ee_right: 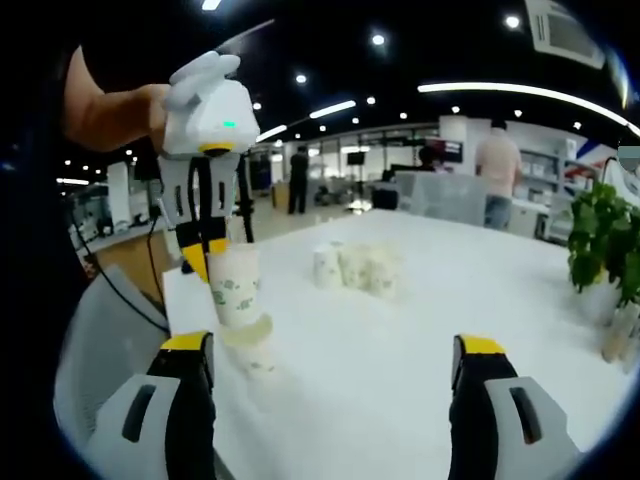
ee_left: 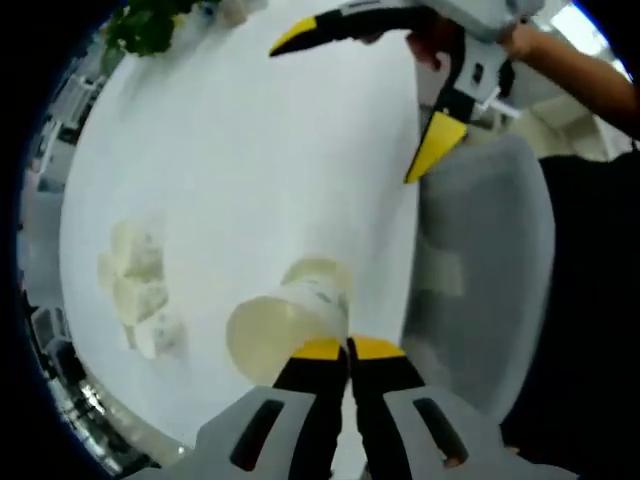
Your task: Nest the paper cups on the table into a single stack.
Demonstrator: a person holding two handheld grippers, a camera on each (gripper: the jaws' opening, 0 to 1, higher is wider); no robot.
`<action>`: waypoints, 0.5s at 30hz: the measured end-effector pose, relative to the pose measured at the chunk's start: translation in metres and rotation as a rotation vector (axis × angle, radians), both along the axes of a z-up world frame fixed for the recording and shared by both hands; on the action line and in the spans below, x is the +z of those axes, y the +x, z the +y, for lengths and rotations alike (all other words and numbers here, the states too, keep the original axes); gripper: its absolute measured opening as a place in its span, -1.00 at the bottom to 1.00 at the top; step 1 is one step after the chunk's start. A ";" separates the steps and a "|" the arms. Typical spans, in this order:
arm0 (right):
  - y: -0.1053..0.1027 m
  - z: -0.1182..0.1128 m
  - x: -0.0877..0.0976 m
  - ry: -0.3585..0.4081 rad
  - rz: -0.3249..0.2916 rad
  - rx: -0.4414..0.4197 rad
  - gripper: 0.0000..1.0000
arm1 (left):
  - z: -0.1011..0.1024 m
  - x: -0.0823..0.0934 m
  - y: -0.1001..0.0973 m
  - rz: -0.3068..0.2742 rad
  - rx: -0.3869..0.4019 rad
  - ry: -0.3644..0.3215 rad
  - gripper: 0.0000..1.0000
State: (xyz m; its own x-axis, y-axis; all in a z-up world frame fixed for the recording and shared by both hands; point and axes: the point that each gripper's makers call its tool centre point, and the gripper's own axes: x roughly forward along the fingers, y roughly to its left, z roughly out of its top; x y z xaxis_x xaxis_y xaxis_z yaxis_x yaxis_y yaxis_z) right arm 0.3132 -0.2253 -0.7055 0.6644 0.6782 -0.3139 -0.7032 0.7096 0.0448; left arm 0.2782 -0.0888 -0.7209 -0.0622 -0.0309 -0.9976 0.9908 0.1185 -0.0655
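My left gripper (ee_left: 349, 348) is shut on the rim of a white paper cup (ee_left: 268, 335) with a green print. That held cup (ee_right: 235, 285) hangs upright directly over another paper cup (ee_right: 252, 355) standing near the table's edge. Its base is at the lower cup's mouth, and I cannot tell whether it is inside. The lower cup (ee_left: 320, 272) peeks out beyond the held one. Several more paper cups (ee_left: 135, 290) stand grouped farther along the table (ee_right: 355, 265). My right gripper (ee_right: 333, 346) is wide open over the table with nothing between its jaws. In the left gripper view the right gripper (ee_left: 365, 95) shows at the top.
The white table (ee_left: 250, 170) is round. A grey chair (ee_left: 490, 280) stands against its edge beside the held cup. A green potted plant (ee_right: 600, 240) sits at the far rim. A hand (ee_right: 110, 110) holds the left gripper (ee_right: 205, 265). People stand in the office beyond.
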 end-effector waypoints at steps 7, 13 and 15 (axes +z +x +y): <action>-0.001 0.001 -0.003 -0.005 0.004 0.002 0.94 | -0.002 -0.012 0.000 0.001 0.003 -0.009 -1.00; -0.002 0.001 -0.004 -0.006 0.007 0.000 0.93 | -0.002 -0.021 -0.003 0.012 0.017 -0.011 -1.00; -0.003 0.001 -0.005 -0.007 0.008 0.000 0.93 | -0.002 -0.024 -0.002 0.010 0.016 -0.012 -1.00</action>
State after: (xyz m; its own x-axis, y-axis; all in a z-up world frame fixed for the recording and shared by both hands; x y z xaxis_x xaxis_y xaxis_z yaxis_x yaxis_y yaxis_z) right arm 0.3103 -0.2243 -0.7102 0.6617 0.6761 -0.3241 -0.7031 0.7097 0.0450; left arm 0.2760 -0.0904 -0.7451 -0.0719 -0.0444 -0.9964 0.9880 0.1335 -0.0772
